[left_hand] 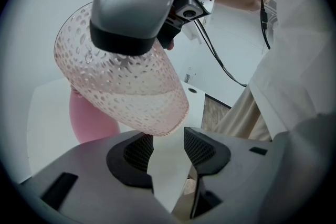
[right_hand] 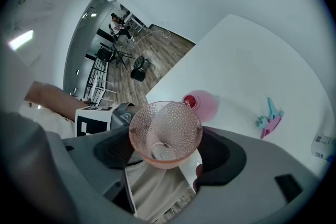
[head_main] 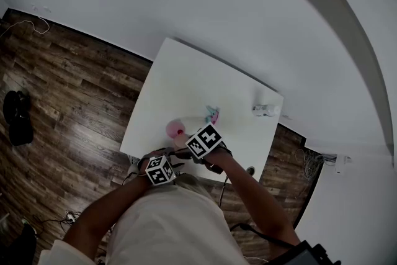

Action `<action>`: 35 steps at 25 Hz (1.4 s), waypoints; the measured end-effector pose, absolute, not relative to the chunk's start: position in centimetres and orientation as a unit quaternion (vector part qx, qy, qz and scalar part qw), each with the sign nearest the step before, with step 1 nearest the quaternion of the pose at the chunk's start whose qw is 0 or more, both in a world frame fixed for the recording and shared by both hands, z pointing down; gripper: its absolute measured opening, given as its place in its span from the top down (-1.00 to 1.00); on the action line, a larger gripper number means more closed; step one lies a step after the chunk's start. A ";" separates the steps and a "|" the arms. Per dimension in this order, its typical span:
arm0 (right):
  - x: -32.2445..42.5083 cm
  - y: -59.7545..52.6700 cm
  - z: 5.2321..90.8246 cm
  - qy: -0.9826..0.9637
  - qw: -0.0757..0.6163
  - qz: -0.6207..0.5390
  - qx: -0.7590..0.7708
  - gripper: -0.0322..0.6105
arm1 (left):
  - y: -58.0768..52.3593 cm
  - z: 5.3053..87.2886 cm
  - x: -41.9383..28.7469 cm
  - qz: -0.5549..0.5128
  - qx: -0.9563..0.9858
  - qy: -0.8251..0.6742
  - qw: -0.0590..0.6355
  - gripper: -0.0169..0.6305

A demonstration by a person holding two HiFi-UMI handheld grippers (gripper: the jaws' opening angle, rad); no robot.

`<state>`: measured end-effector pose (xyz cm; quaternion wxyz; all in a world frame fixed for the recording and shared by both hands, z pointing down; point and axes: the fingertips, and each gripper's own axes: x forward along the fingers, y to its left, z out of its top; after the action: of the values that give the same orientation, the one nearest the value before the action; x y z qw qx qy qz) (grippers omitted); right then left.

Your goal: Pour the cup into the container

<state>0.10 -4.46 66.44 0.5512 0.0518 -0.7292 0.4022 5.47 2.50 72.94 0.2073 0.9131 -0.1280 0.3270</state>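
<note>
A dimpled pink glass cup is held between the jaws of my right gripper, which is shut on it. In the left gripper view the cup hangs tilted over the table, its base just above my left gripper. That gripper is open with nothing between its fingers. The pink container stands on the white table just beyond the cup, its red mouth facing up. It also shows in the head view as the pink container. I cannot tell what the cup holds.
A teal and pink clip lies on the table to the right of the container. A small white object sits near the table's far right corner. Wood floor surrounds the table. A black cable trails from the right gripper.
</note>
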 end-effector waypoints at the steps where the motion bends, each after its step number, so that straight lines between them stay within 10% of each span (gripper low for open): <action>1: 0.1 -4.5 66.4 -0.728 0.552 0.402 0.051 -0.27 | 2.5 72.9 5.5 0.327 0.913 -0.127 0.207 0.35; 35: -0.1 -4.0 66.1 -0.710 0.575 0.406 0.031 -0.26 | 3.0 72.3 5.6 0.313 0.919 -0.125 0.206 0.36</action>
<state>-0.07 -4.04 66.14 0.5748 0.0308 -0.7095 0.4065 5.63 2.96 72.30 0.2062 0.9187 -0.1254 0.3128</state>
